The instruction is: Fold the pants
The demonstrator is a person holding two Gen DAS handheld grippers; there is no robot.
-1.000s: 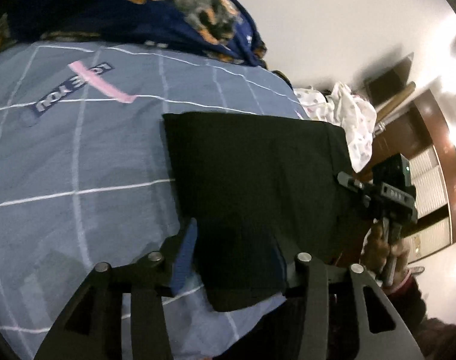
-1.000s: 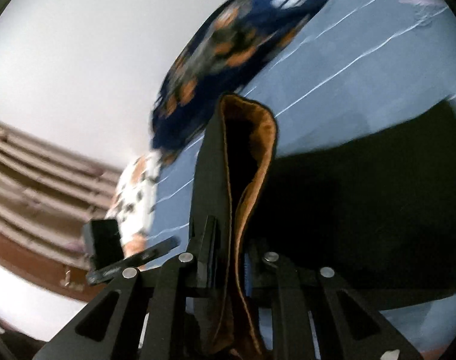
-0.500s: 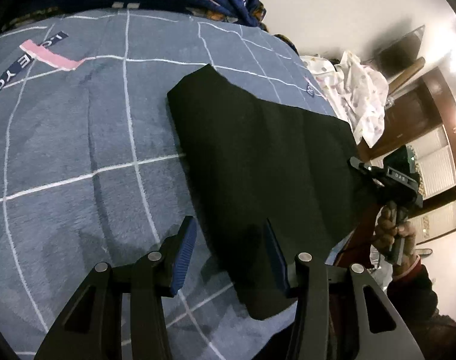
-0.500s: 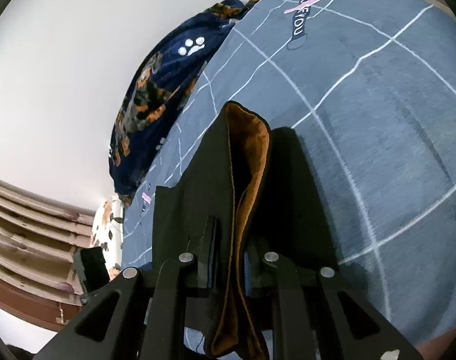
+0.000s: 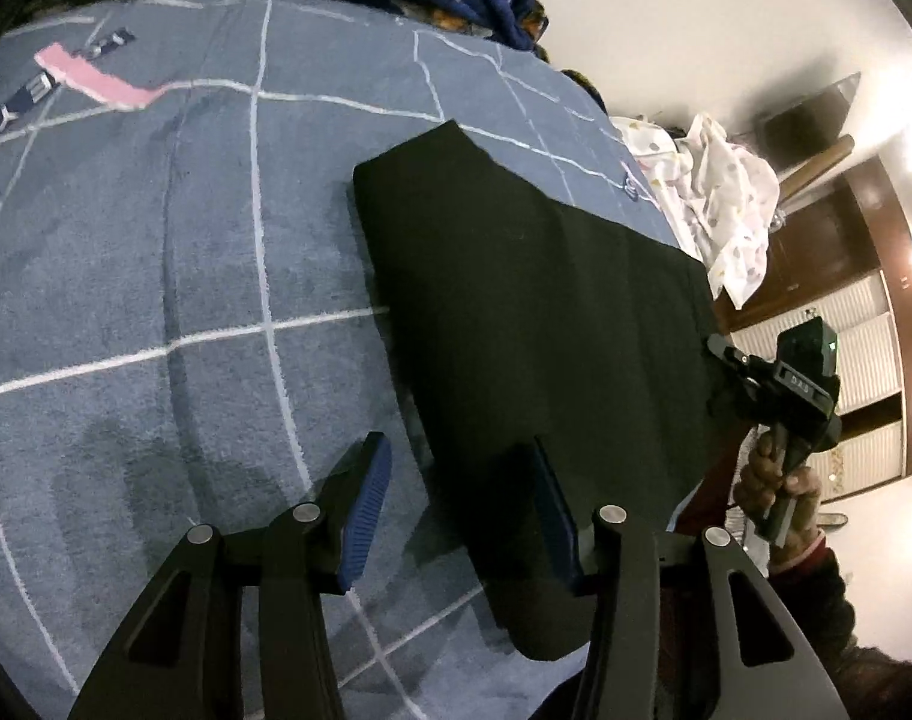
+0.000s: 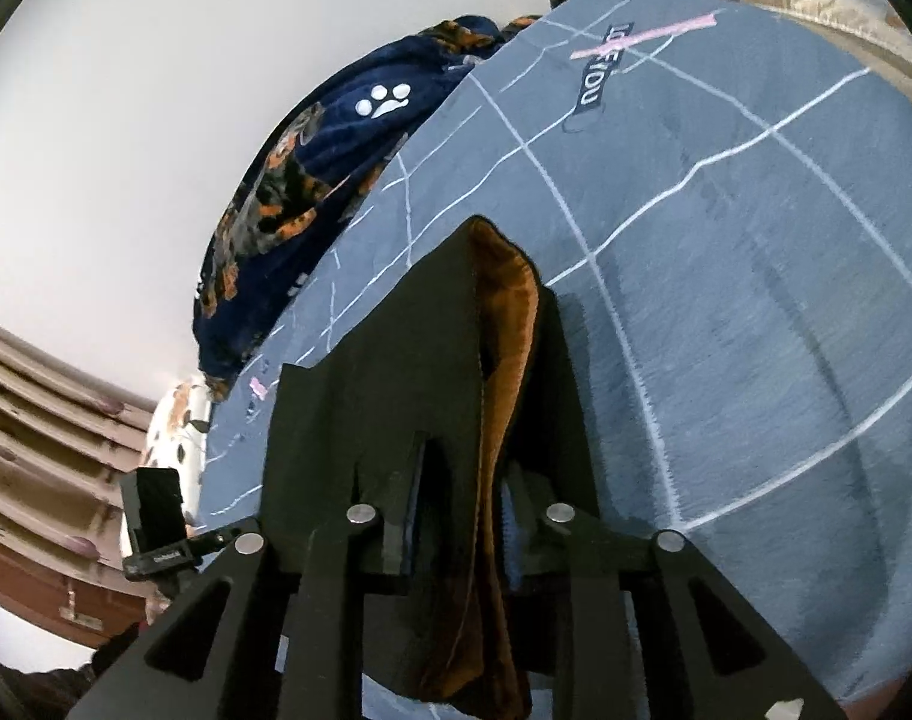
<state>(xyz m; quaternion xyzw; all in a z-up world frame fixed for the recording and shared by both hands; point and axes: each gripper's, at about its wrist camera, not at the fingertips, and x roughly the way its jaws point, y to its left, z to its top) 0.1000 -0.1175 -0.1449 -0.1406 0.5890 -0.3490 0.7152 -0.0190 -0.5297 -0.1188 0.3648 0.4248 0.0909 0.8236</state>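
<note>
since a second ago the black pants (image 5: pixel 534 324) have come down flat onto the blue blanket (image 5: pixel 156 276). right gripper (image 6: pixel 456 516) jaws have just been easing apart, pants edge between them, bottom centre. left gripper (image 5: pixel 456 498) is open over the near corner. patterned dark blanket (image 6: pixel 312 180) beyond.

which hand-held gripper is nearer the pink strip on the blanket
Left. The left hand-held gripper sits at the pants' edge on the pink strip's side; the right hand-held gripper is at their opposite edge, farther away.
</note>
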